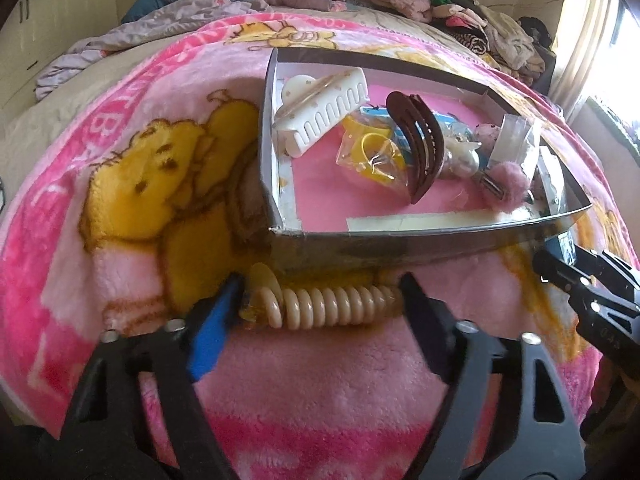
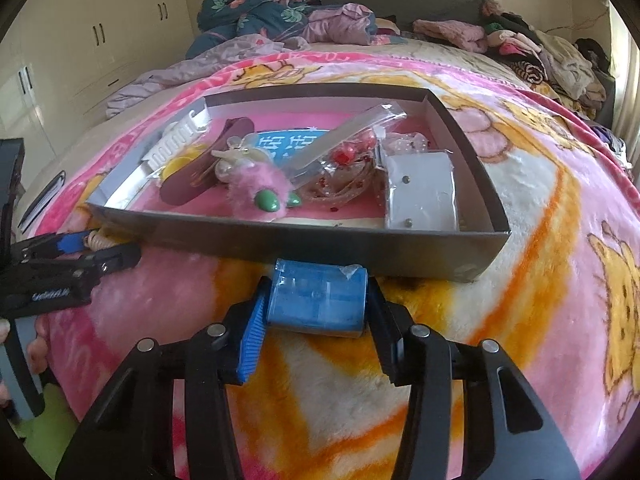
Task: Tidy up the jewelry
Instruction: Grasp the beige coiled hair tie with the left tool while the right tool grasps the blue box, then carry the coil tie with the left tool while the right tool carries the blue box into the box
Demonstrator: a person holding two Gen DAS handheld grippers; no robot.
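On a bed spread with a pink cartoon-bear fleece blanket [image 2: 520, 184], I work both hand-held grippers at the near wall of a shallow grey cardboard tray [image 2: 360, 246] lined in pink. My left gripper [image 1: 320, 292] brackets a cream ribbed plastic hair clip [image 1: 320, 300] lying on the blanket, touching or just short of the tray's outer wall; the blue pad sits against one end and the black finger at the other, so I judge it pinched, though contact on the black side is hard to confirm. My right gripper [image 2: 316, 300] clamps a small blue translucent plastic box [image 2: 318, 302] between both pads, also outside the tray, just beside its front wall.

Much of the sorting looks done: a white toothed claw clip [image 1: 320, 116], a dark brown curved hair clip [image 1: 420, 148], a yellow piece in a clear bag [image 1: 372, 152], a pink fluffy pom-pom clip with green stones [image 2: 260, 188] and a white card holding stud earrings [image 2: 422, 192] already lie inside, loosely heaped rather than arranged. By my reading, what remains is lifting these two last pieces over the wall and setting them in; no other loose jewelry shows on the blanket.
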